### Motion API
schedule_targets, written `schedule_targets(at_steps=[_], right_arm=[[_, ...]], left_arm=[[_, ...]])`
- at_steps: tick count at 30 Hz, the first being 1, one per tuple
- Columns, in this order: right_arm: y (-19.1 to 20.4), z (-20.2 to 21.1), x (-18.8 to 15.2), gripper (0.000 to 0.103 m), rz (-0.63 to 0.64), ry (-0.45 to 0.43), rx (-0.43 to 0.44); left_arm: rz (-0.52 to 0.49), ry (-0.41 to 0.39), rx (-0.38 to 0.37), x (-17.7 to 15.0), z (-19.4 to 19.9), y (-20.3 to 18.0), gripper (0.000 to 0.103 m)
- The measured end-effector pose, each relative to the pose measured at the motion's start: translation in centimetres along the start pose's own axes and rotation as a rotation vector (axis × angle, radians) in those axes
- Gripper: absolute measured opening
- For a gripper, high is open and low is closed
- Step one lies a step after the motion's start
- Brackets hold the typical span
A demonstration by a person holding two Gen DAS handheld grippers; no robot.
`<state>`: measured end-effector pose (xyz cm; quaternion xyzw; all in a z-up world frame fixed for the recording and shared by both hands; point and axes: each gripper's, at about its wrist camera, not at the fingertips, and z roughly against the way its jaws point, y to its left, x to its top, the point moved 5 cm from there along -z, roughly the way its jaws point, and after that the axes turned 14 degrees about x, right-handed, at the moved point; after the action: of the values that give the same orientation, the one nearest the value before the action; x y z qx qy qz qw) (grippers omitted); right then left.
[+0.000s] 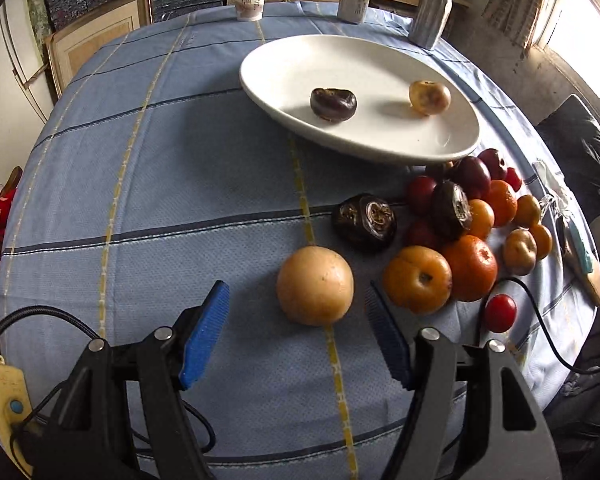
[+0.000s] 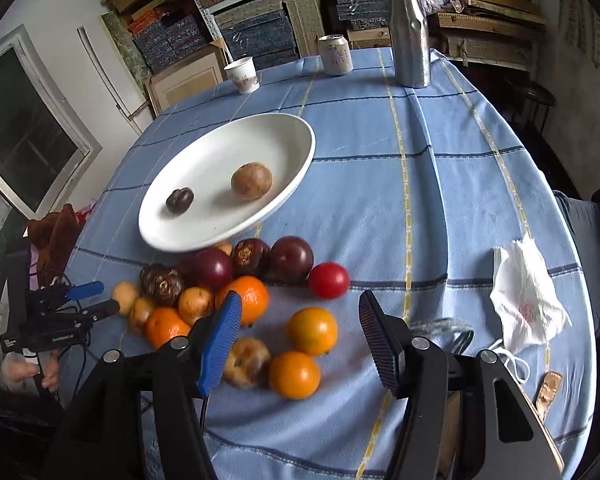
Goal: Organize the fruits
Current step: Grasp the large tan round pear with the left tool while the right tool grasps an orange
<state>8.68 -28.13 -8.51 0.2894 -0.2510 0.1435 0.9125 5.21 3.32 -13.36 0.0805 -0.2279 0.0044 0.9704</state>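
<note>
A blue checked tablecloth (image 1: 160, 208) fills both frames. The left gripper (image 1: 296, 320) gapes empty around the round tan pear (image 1: 315, 285) at lower centre: firm, smooth, likely heavyish, best pinched across its middle. The right gripper (image 2: 300, 334) hangs open above small round oranges (image 2: 312, 330), below the white oval plate (image 2: 204, 160).

We seem to be in a storeroom: stacked boxes (image 2: 256, 28) fill shelves (image 2: 488, 20) (floor to ceiling) behind the table (image 2: 440, 208).
</note>
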Motion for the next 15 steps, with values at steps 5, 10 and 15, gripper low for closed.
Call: schedule_targets(at_steps=[5,10,15], right_arm=[[0.4,1.2,-0.8,0.063,0.022,-0.002,-0.012],[-0.1,1.6,-2.0,0.063,0.004,0.013,-0.024],[-0.1,0.6,-3.7,0.063,0.024,0.076,-0.03]], left_arm=[[0.007,0.004,0.0,0.1,-1.1,-0.3,0.067],[0.002,0.013,-0.015,-0.1,-2.0,-1.0,0.053],[-0.027,-0.006,-0.017,-0.3,-1.8,-1.7,0.043]])
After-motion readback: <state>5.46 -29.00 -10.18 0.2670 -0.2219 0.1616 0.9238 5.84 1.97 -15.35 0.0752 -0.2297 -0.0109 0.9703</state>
